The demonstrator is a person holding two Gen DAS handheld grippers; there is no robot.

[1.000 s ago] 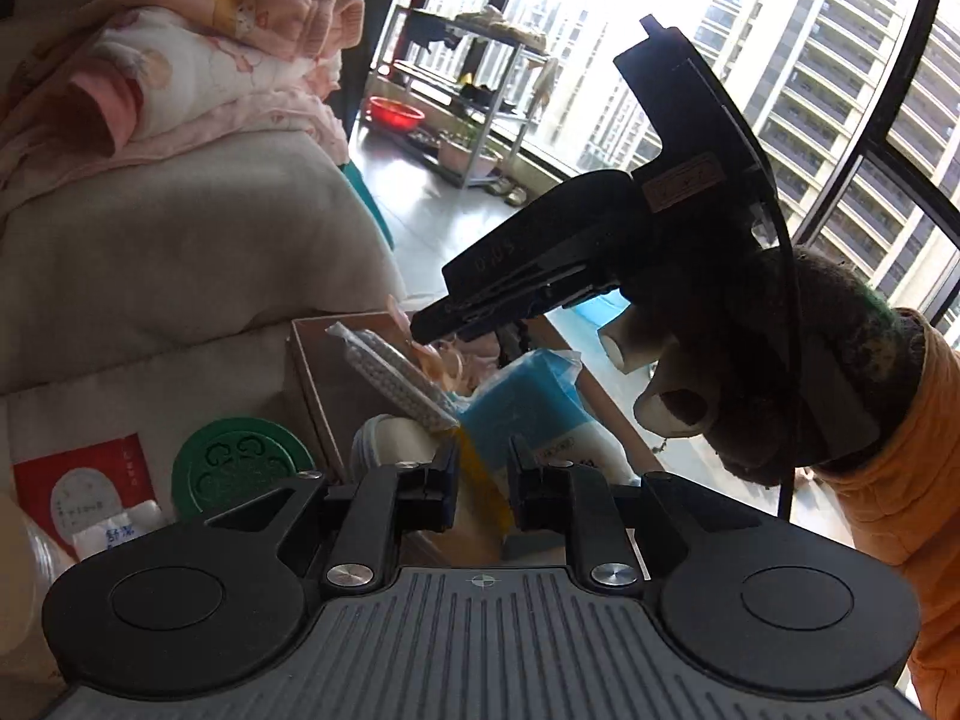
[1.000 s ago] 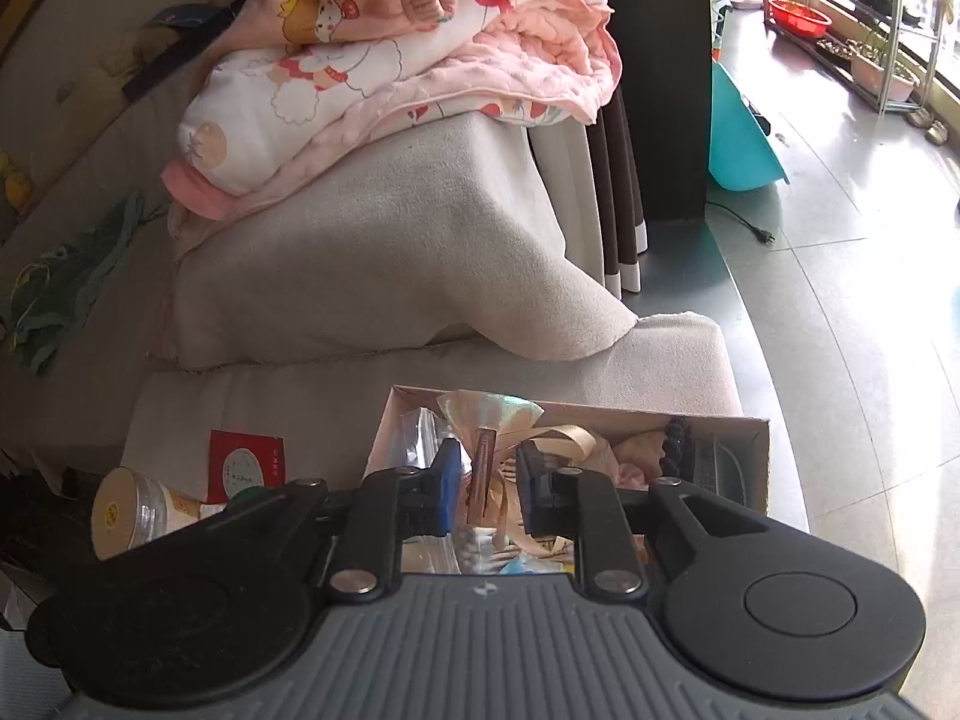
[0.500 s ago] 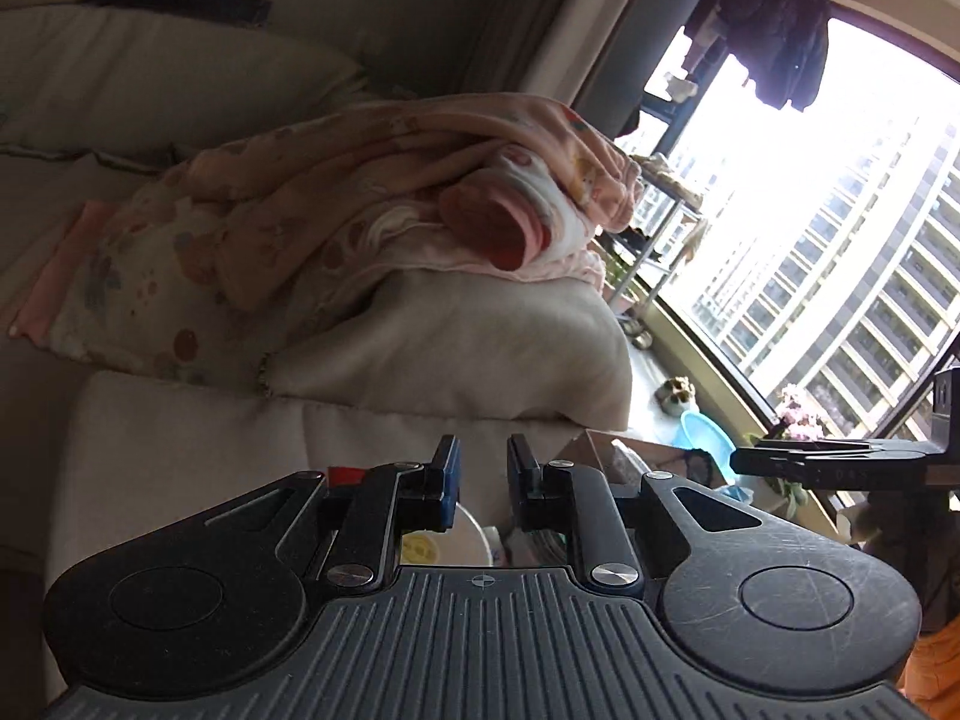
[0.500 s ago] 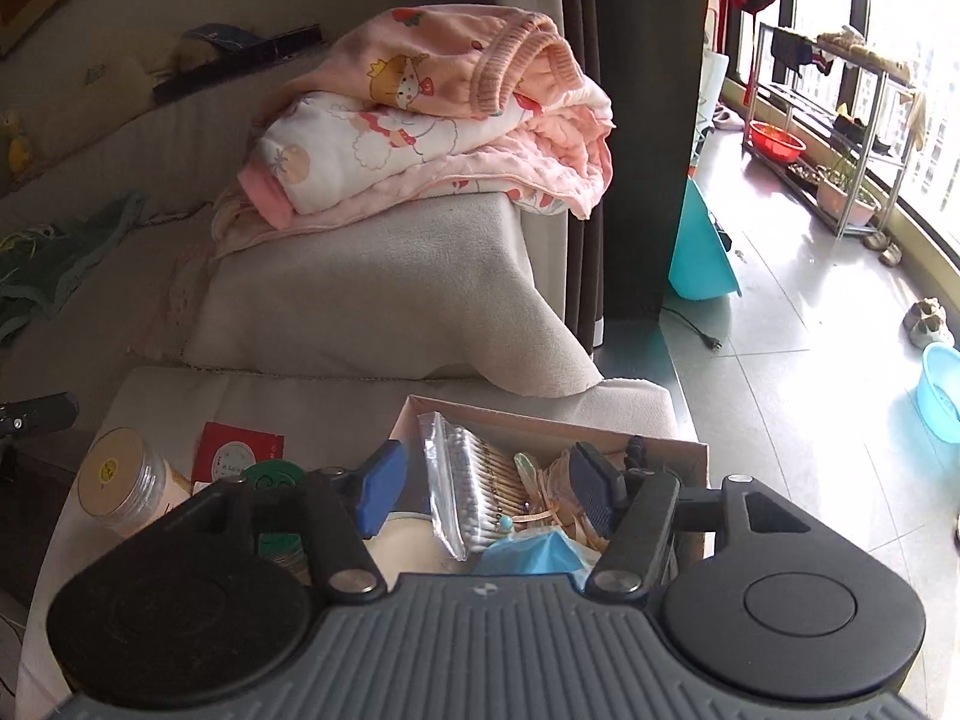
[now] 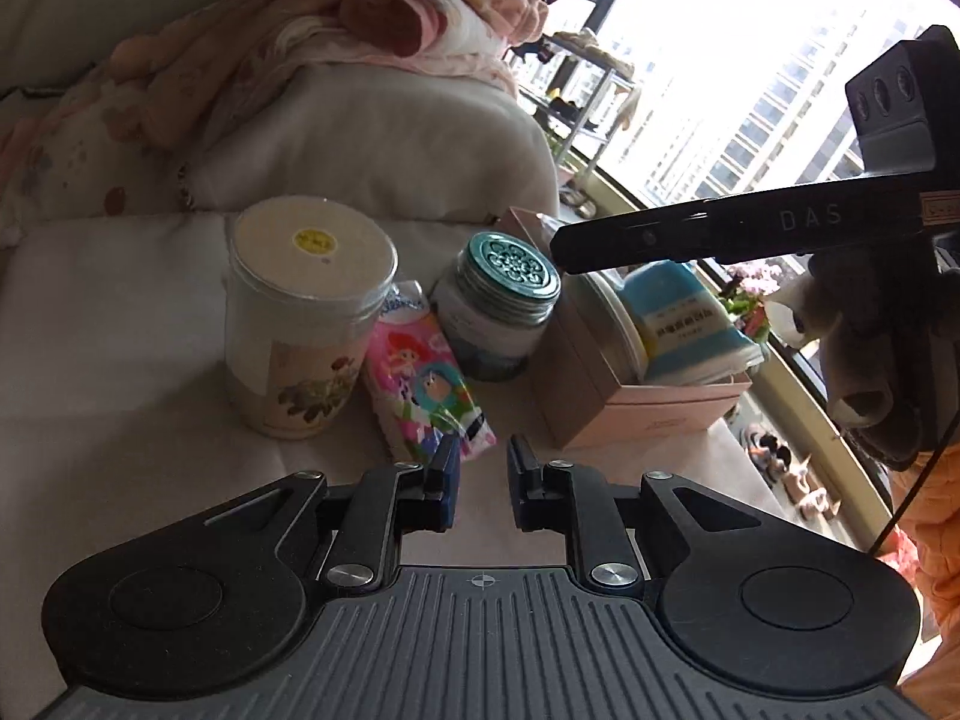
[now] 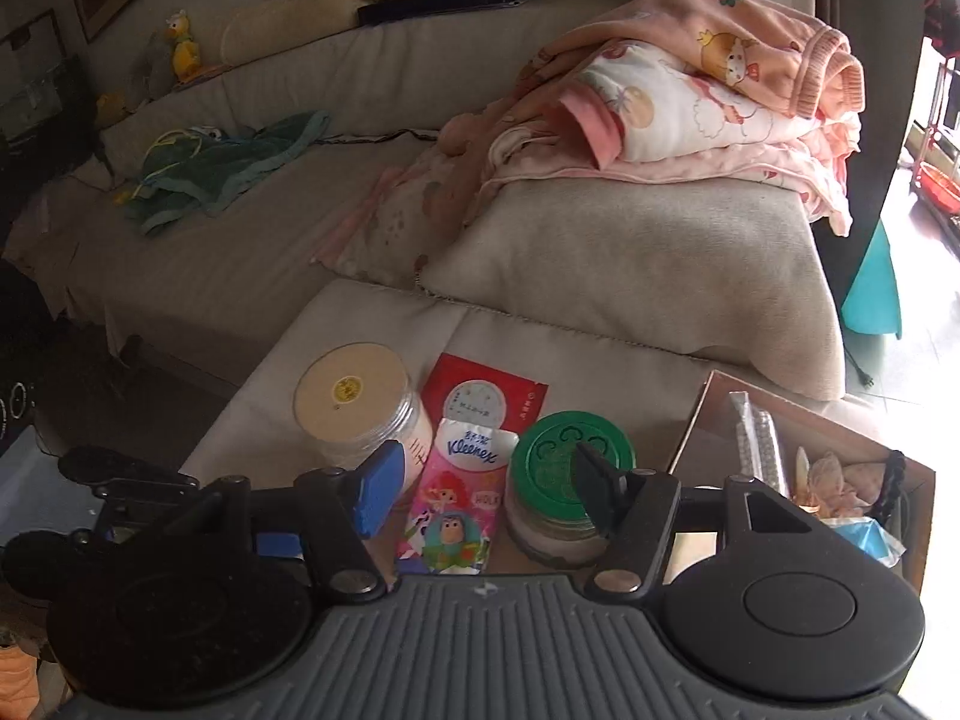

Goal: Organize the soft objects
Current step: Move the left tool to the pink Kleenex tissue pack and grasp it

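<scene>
A Kleenex tissue pack (image 5: 423, 387) with cartoon print lies on the beige ottoman (image 5: 120, 360) between a clear jar with a tan lid (image 5: 306, 312) and a green-lidded jar (image 5: 501, 303). My left gripper (image 5: 482, 468) is slightly open and empty, its fingertips at the pack's near end. My right gripper (image 6: 483, 486) is wide open and empty, hovering over the tissue pack (image 6: 459, 501); its body shows in the left wrist view (image 5: 720, 237). A pink cardboard box (image 5: 636, 387) at the right holds a blue packet (image 5: 684, 321).
A red sachet (image 6: 483, 396) lies behind the tissue pack. The box (image 6: 816, 420) also holds a cotton swab bag (image 6: 756, 444) and ribbons. Pink children's clothes (image 6: 690, 102) are stacked on a grey cushion (image 6: 630, 264). A green cloth (image 6: 222, 168) lies on the sofa.
My right gripper let go in the box, opened wide and moved left over the tissue pack. My left gripper swung around and down to the pack and opened slightly.
</scene>
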